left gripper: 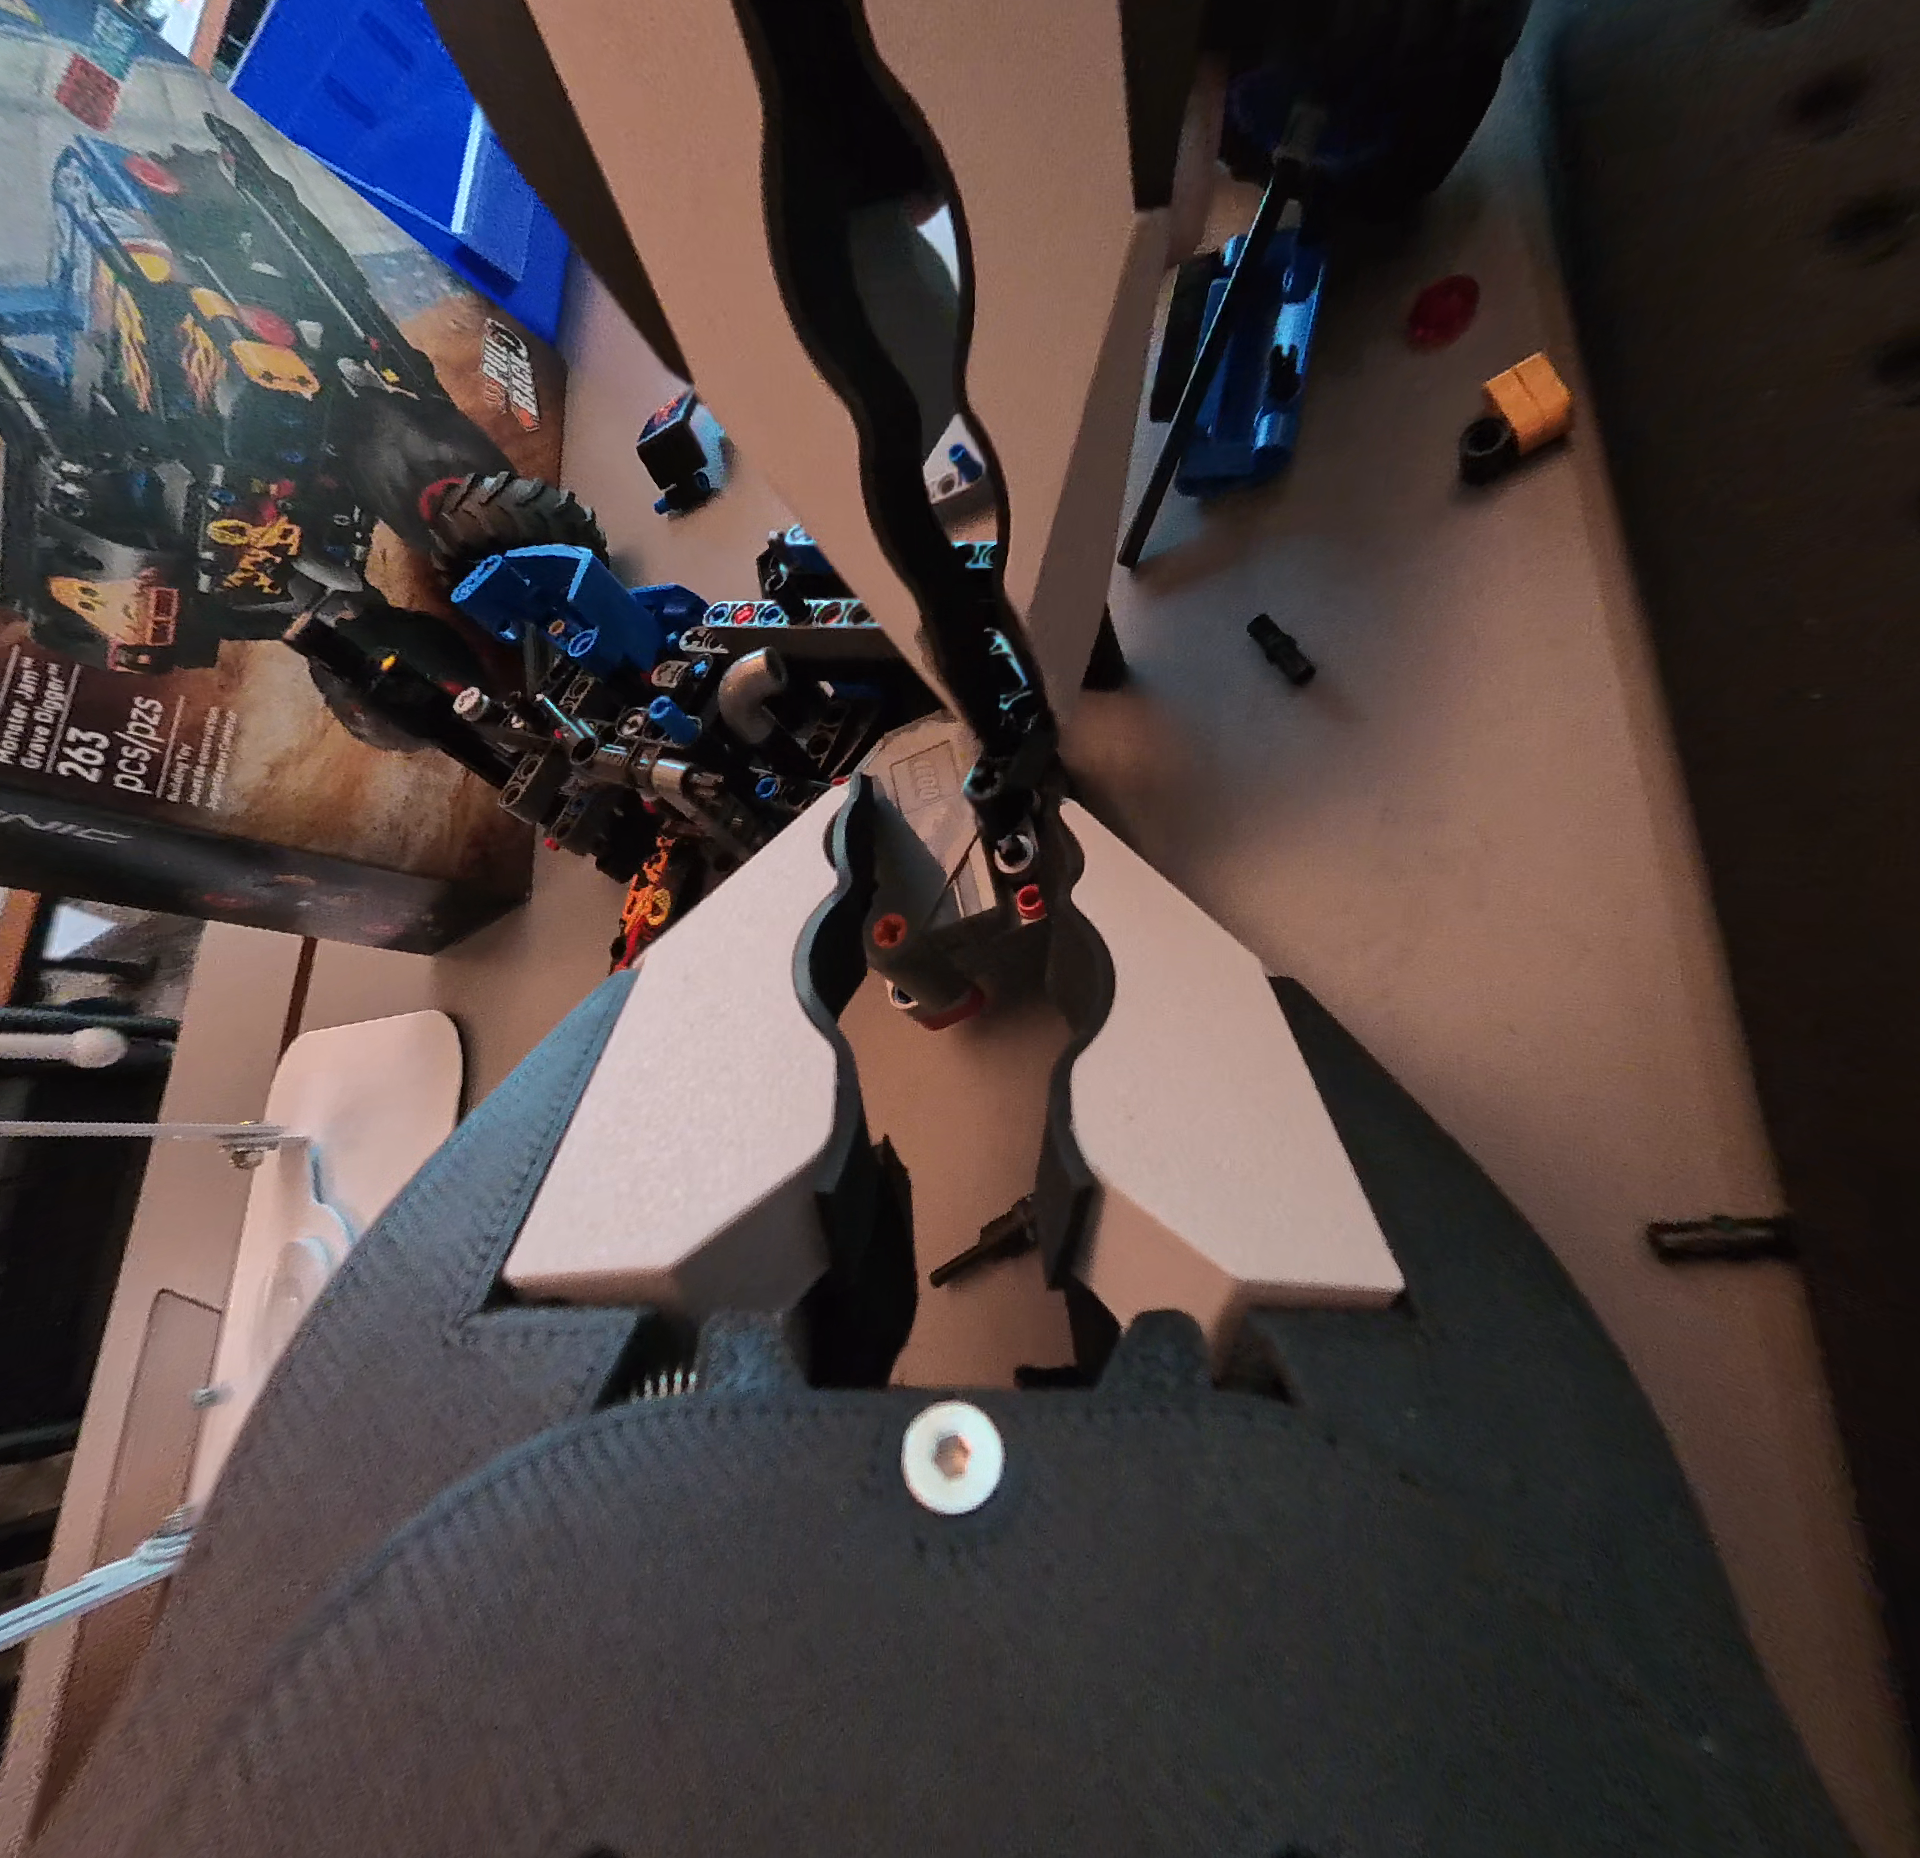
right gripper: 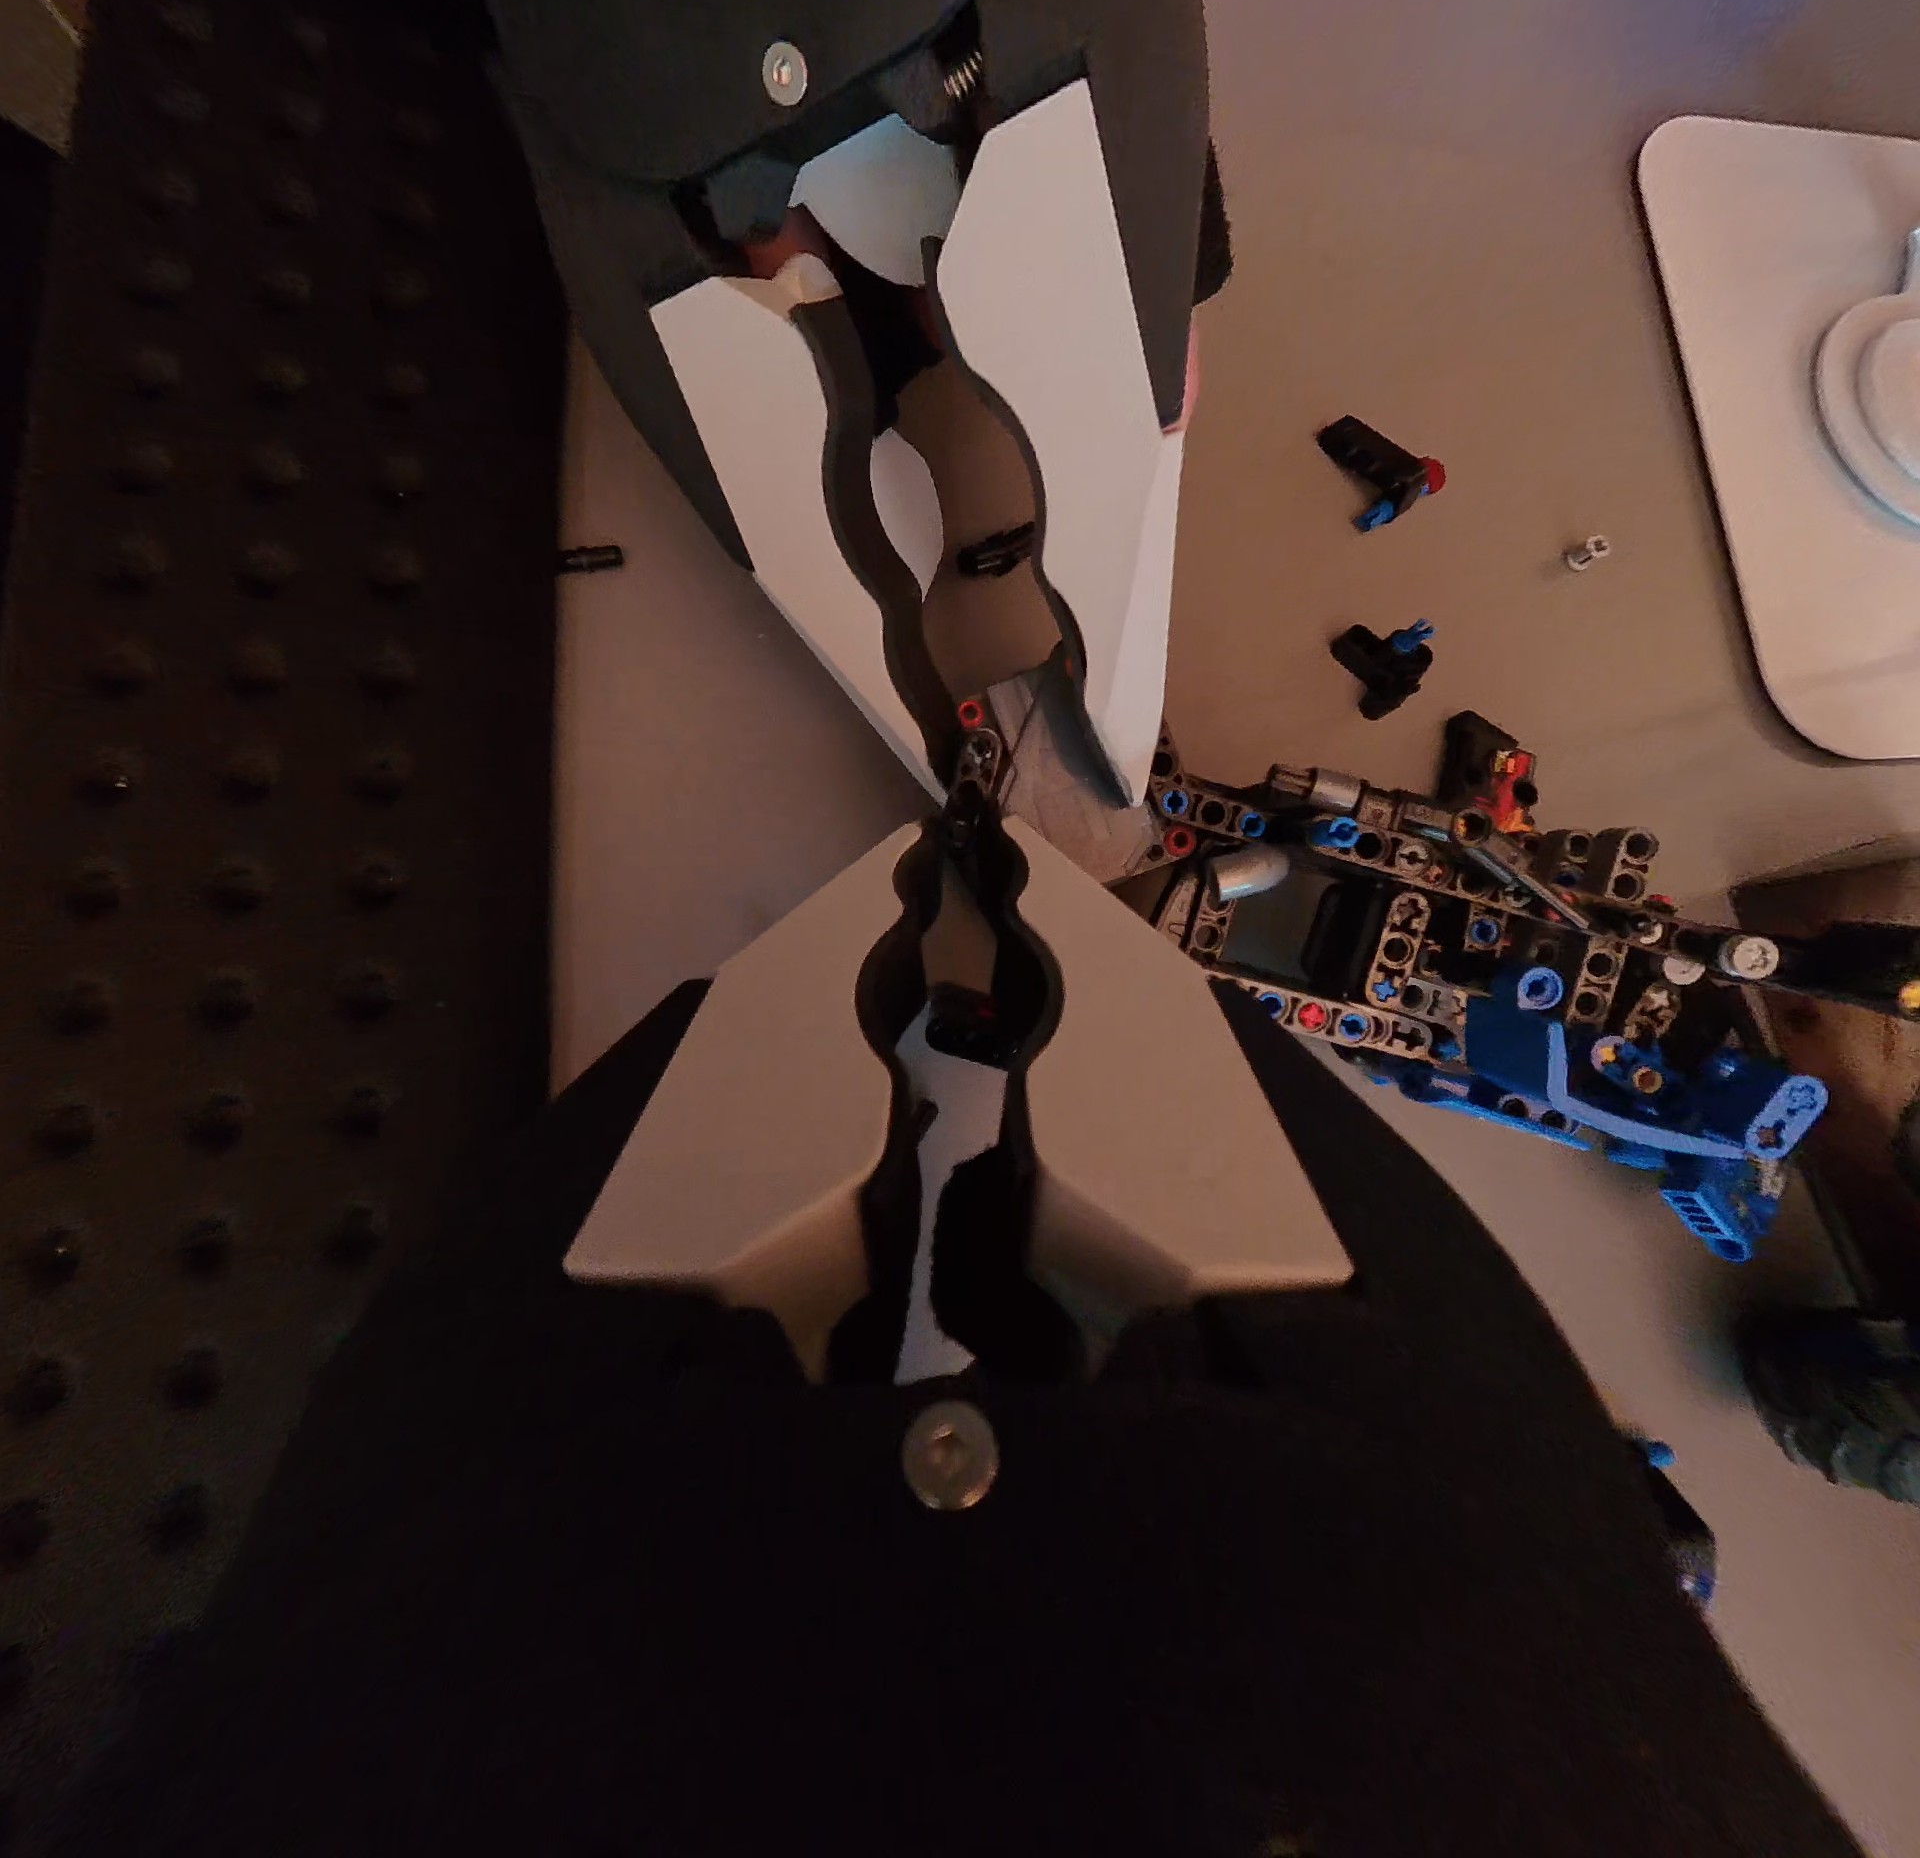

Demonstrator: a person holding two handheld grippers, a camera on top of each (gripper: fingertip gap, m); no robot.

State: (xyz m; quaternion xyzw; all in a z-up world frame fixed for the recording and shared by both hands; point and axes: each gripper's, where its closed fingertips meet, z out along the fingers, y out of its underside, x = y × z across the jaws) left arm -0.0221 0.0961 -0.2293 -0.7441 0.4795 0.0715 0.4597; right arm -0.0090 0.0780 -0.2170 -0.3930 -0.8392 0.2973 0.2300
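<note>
Black printed shell fills the foreground of each wrist view. The left gripper point(left gripper: 956, 832) has its jaws narrowed around a grey block point(left gripper: 920, 811) at the near end of a partly built blue-and-black chassis point(right gripper: 1455, 935), which stretches off toward 4 o'clock in the right wrist view. The right gripper point(right gripper: 961, 842) meets it tip to tip, jaws nearly closed on a thin black beam point(right gripper: 977, 759) fixed to that block. Judging by how things lie, the build is unfinished: a loose black pin point(left gripper: 1280, 648), an orange piece point(left gripper: 1525, 400) and a red disc point(left gripper: 1442, 309) sit on the bench point(left gripper: 1403, 769) toward 2 o'clock. The kit's box point(left gripper: 208, 458) stands at 9 o'clock.
</note>
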